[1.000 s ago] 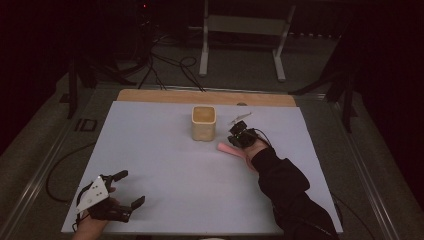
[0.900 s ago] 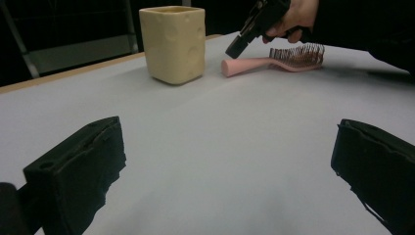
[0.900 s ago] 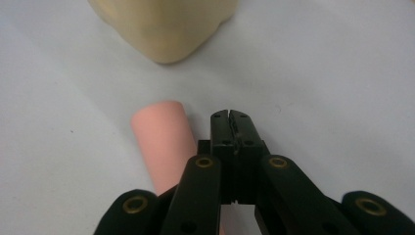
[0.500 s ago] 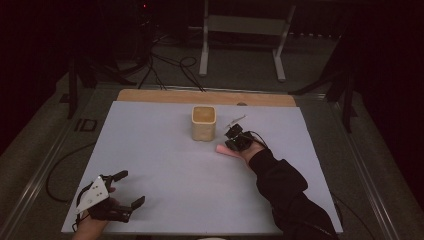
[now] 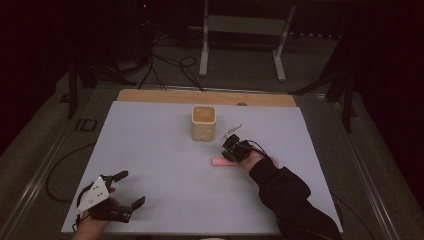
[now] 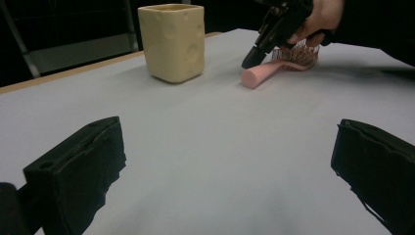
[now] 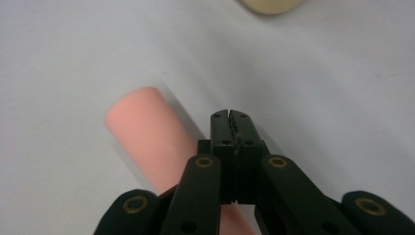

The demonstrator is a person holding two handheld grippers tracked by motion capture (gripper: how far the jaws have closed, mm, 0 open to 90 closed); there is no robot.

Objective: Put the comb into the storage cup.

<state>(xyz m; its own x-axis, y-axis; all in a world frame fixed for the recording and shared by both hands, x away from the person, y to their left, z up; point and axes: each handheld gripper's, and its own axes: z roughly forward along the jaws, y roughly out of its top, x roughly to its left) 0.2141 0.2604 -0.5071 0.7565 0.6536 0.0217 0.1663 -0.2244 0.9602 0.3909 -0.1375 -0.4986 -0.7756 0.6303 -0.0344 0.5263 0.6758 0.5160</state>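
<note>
Pink hairbrush (image 5: 222,161) mid-mat, right claw (image 7: 229,115) closed beside, w/ room around.

brush (image 6: 281,66): pink hairbrush with a round, smooth handle and a head of fine bristles
pose: lying flat on the white table (image 5: 150,165), handle end pointing toward the table's middle
place: right of centre, near the yellow cup (image 5: 203,123) but apart from it
contact: the right gripper (image 7: 230,116), jaws shut together, sits just above the handle
</note>
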